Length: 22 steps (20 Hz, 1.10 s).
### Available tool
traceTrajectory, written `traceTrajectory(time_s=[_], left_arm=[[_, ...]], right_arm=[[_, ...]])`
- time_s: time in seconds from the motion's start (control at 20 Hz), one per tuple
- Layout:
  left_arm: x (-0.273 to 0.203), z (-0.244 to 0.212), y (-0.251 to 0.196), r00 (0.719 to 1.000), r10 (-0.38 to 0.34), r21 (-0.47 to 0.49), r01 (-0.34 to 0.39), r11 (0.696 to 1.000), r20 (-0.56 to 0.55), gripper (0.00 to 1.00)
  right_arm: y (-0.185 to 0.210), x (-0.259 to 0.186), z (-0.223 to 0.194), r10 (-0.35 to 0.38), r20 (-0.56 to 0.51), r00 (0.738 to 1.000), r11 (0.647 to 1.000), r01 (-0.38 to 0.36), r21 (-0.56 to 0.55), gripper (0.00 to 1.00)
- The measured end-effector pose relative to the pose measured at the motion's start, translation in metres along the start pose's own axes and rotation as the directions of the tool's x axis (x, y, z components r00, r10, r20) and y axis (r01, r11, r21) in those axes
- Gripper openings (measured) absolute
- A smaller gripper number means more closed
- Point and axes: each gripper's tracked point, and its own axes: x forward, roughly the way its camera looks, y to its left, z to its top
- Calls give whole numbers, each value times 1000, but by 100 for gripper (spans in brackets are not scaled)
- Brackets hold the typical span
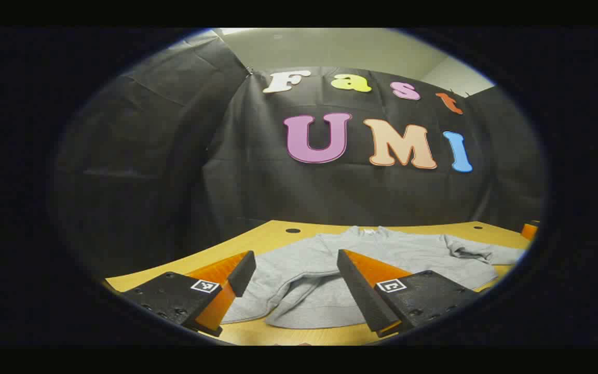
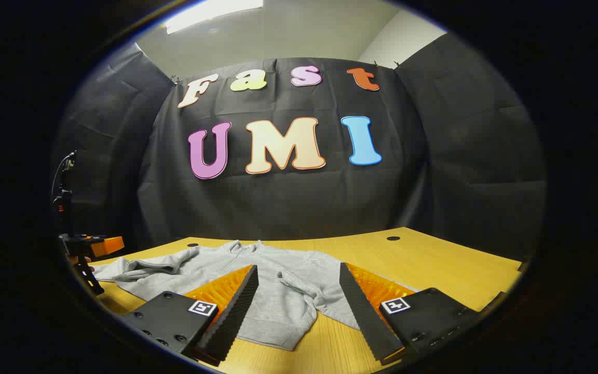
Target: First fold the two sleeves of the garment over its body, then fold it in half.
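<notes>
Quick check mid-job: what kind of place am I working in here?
Probably a recording booth set up indoors: black cloth walls surround a wooden table, where a grey sweatshirt lies spread out, and a small stand sits at the edge.

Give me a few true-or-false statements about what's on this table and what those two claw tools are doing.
1. The garment is a grey sweatshirt lying on a wooden table. True.
2. The right gripper is clamped on a sleeve. False: its fingers stand wide apart above the cloth, holding nothing.
3. The left gripper is open. True.
4. The sweatshirt is already folded in half. False: its body lies spread out, and one sleeve reaches out to the side.
5. The table has round holes near its far edge. True.
</notes>
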Motion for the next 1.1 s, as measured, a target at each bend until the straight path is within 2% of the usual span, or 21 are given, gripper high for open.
traceTrajectory(time_s=[1.1], left_arm=[[-5,4,4,1000,15,17,-15,1000,16,94]], right_arm=[[-5,1,-3,-2,-20,1000,1000,2,-11,99]])
